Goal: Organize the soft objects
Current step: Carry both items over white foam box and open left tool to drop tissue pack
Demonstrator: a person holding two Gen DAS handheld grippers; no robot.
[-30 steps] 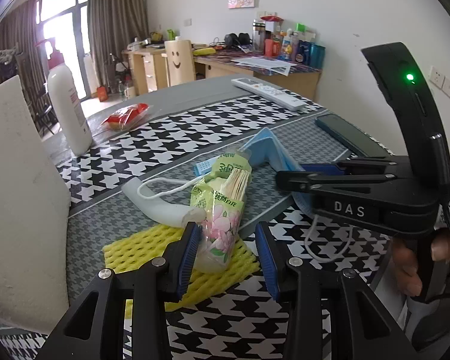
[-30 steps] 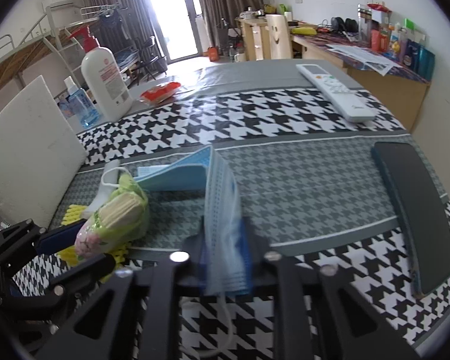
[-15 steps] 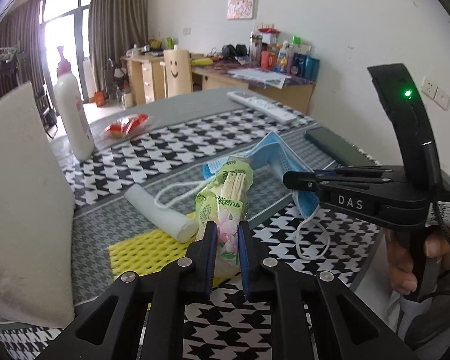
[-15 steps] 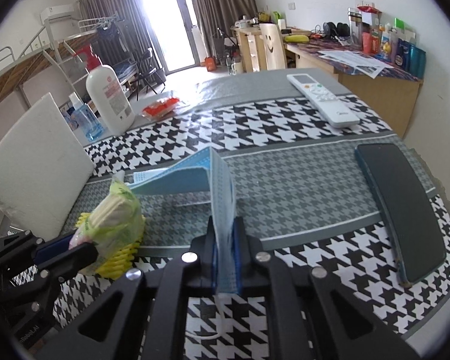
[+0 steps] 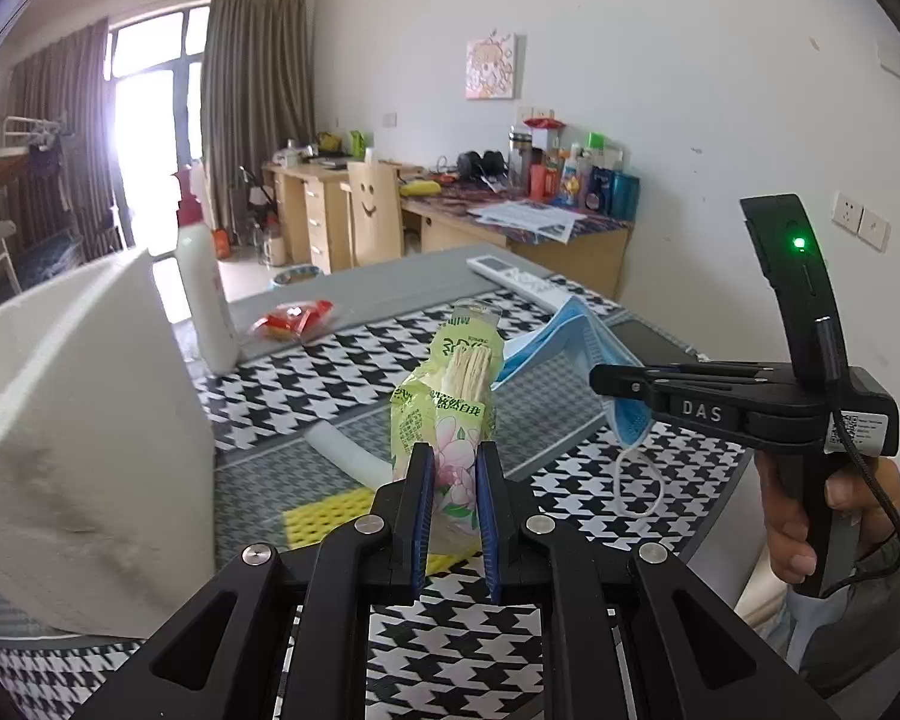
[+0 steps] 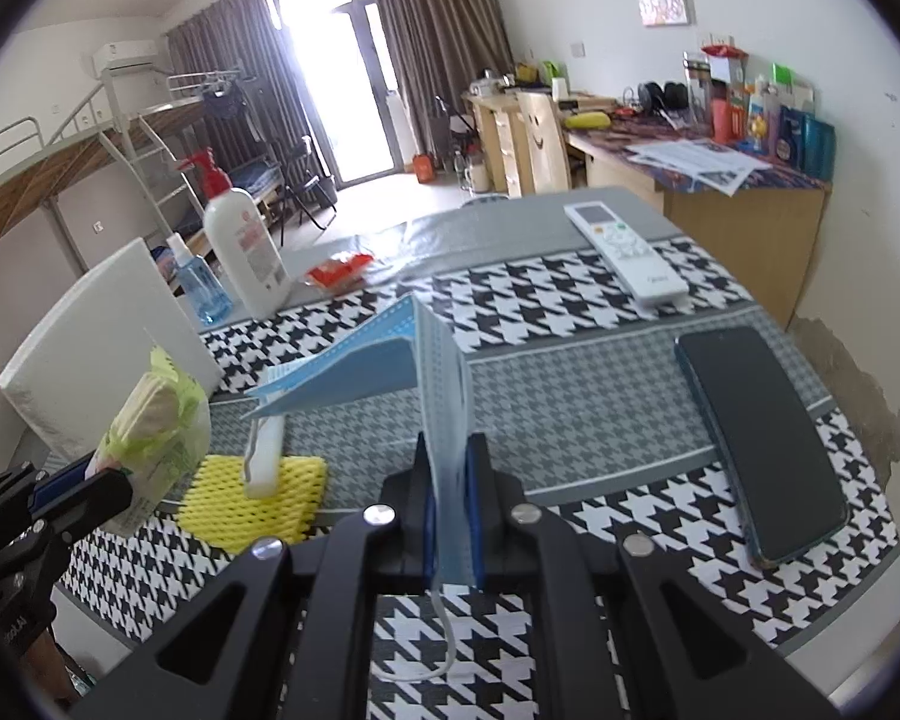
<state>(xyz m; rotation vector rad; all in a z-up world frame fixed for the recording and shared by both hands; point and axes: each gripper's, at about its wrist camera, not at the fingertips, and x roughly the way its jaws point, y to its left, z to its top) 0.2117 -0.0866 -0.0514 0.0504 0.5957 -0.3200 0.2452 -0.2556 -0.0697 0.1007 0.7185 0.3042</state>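
My left gripper (image 5: 455, 468) is shut on a green flowered plastic packet (image 5: 450, 402) of pale sticks and holds it upright above the table; the packet also shows in the right wrist view (image 6: 156, 420). My right gripper (image 6: 450, 468) is shut on a blue face mask (image 6: 432, 372), lifted off the table, its ear loop hanging below; the mask also shows in the left wrist view (image 5: 588, 348). A yellow foam net (image 6: 252, 498) and a white foam tube (image 6: 264, 450) lie on the houndstooth cloth below.
A white foam box (image 5: 84, 438) stands at the left. A lotion bottle (image 6: 246, 246), a blue spray bottle (image 6: 201, 288) and a red packet (image 6: 339, 270) sit at the back. A remote (image 6: 624, 252) and a dark phone (image 6: 762, 444) lie at the right.
My left gripper closed on the green packet and lifted it. My right gripper rose with the mask, pulling it off the table. Both views now look from higher up.
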